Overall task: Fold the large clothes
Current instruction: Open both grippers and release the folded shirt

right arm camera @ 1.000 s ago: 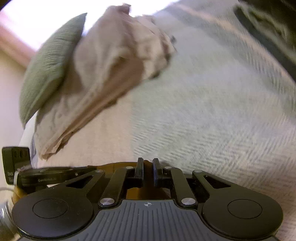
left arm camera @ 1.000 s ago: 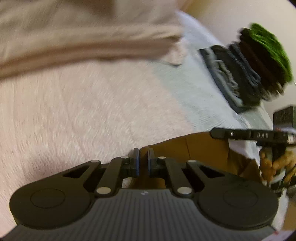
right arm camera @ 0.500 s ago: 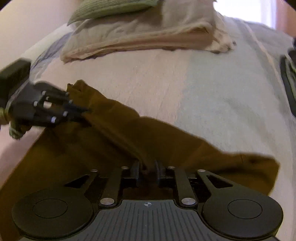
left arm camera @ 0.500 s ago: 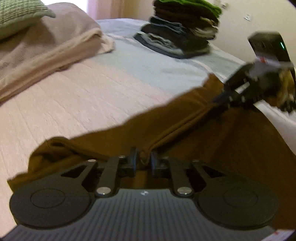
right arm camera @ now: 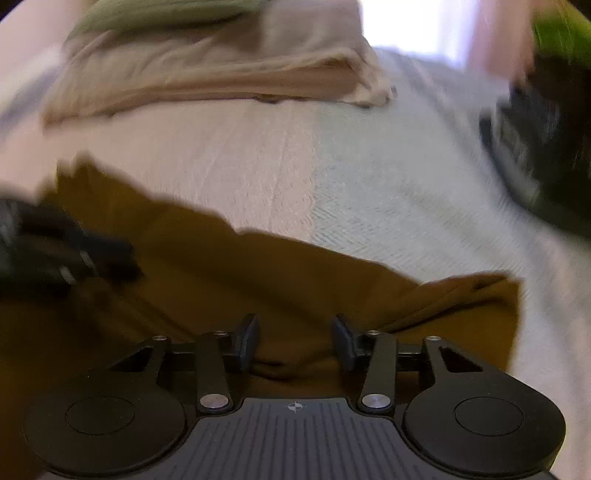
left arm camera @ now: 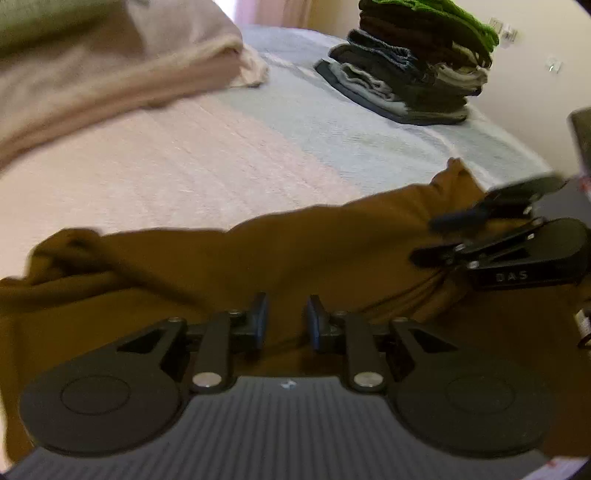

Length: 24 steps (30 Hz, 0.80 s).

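- A brown garment (left arm camera: 295, 258) is lying in a rumpled band across the near edge of the bed (left arm camera: 221, 166), spreading over both the pink and the pale blue halves of the bedspread.
- The left gripper (left arm camera: 284, 319) is hovering low over the garment's middle, its fingers standing a little apart after just opening, with cloth under the gap and neither pad pressing on it.
- The right gripper (right arm camera: 295, 338) is hanging over the same garment nearer the bed's right side, its fingers spreading wider after just opening, no cloth pinched between them.
- A folded corner of the garment (right arm camera: 480, 295) is lying flat just right of the right gripper.
- A stack of folded clothes (left arm camera: 417, 70), topped in green, is sitting at the bed's far right corner.
- A beige blanket (left arm camera: 110, 74) is bunching along the far left edge, a green pillow (right arm camera: 159, 11) resting on it.
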{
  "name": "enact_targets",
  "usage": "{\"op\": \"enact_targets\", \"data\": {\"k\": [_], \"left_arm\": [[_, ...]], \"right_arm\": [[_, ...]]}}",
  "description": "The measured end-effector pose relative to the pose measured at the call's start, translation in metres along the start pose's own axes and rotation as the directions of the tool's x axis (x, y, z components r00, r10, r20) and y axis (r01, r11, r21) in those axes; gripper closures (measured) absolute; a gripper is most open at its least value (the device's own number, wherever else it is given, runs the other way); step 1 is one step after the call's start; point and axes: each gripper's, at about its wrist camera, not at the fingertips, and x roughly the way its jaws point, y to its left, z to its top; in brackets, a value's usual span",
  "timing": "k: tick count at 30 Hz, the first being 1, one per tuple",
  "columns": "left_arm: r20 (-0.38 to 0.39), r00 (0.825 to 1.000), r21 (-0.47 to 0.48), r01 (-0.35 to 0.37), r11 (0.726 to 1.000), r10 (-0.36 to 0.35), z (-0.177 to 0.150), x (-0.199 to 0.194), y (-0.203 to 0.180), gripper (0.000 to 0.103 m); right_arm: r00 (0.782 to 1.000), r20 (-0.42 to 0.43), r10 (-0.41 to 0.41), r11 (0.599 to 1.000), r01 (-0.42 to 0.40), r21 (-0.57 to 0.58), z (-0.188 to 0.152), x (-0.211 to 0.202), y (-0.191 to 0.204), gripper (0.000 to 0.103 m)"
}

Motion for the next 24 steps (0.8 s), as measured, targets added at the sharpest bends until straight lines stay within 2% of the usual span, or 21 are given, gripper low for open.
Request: {"op": "enact_targets", "data": {"k": [2, 5, 7, 9, 10, 12, 13, 15, 17, 20, 22, 23, 24], "left_arm": [[0.017, 1.000, -0.046, -0.020, 0.999, 0.021, -0.006, -0.019, 0.000, 0.082], [0.000, 0.999, -0.146, -0.054, 0.988, 0.054, -0.023, -0.042, 0.004, 0.079], [-0.061, 0.993, -0.175, -0.108, 0.979, 0.099, -0.037, -0.049, 0.002, 0.079], [-0.108, 0.987, -0.210, -0.142, 0.967, 0.122, -0.048, -0.063, -0.001, 0.079], [-0.125, 0.985, -0.230, -0.149, 0.962, 0.123, -0.052, -0.070, -0.004, 0.079], [-0.148, 0.981, -0.270, -0.162, 0.949, 0.125, -0.064, -0.086, -0.010, 0.078], [-0.158, 0.982, -0.296, -0.147, 0.944, 0.104, -0.074, -0.094, -0.012, 0.075], [-0.215, 0.971, -0.318, -0.171, 0.933, 0.105, -0.095, -0.106, -0.019, 0.074], [-0.236, 0.965, -0.299, -0.181, 0.937, 0.111, -0.109, -0.120, -0.030, 0.074], [-0.299, 0.949, -0.304, -0.194, 0.933, 0.100, -0.124, -0.150, -0.040, 0.073], [-0.368, 0.925, -0.323, -0.223, 0.920, 0.095, -0.132, -0.170, -0.046, 0.073], [-0.394, 0.914, -0.325, -0.237, 0.915, 0.097, -0.133, -0.180, -0.049, 0.073], [-0.410, 0.906, -0.319, -0.254, 0.913, 0.109, -0.132, -0.193, -0.053, 0.073]], "right_arm": [[0.997, 0.019, -0.077, 0.997, 0.077, -0.032, 0.000, -0.016, 0.006, 0.061], [0.996, 0.085, -0.031, 0.999, 0.027, 0.047, -0.004, -0.044, 0.007, 0.061], [1.000, 0.006, -0.005, 0.998, 0.004, 0.056, -0.011, -0.044, 0.017, 0.061], [0.993, -0.106, -0.057, 0.996, 0.064, 0.062, -0.031, -0.040, 0.027, 0.062], [0.992, -0.098, -0.077, 0.994, 0.084, 0.067, -0.037, -0.050, 0.032, 0.061], [0.997, -0.051, -0.064, 0.989, 0.070, 0.128, -0.051, -0.083, 0.041, 0.061], [0.996, -0.062, -0.059, 0.986, 0.068, 0.152, -0.059, -0.093, 0.046, 0.061], [0.983, -0.165, -0.084, 0.975, 0.115, 0.190, -0.081, -0.104, 0.057, 0.061], [0.960, -0.264, -0.098, 0.958, 0.163, 0.237, -0.109, -0.115, 0.065, 0.061], [0.928, -0.366, -0.076, 0.936, 0.192, 0.293, -0.139, -0.136, 0.076, 0.061], [0.912, -0.406, -0.057, 0.930, 0.197, 0.311, -0.143, -0.154, 0.083, 0.061], [0.910, -0.414, -0.039, 0.924, 0.190, 0.331, -0.142, -0.164, 0.085, 0.061], [0.916, -0.401, -0.013, 0.914, 0.174, 0.366, -0.139, -0.178, 0.086, 0.061]]}}
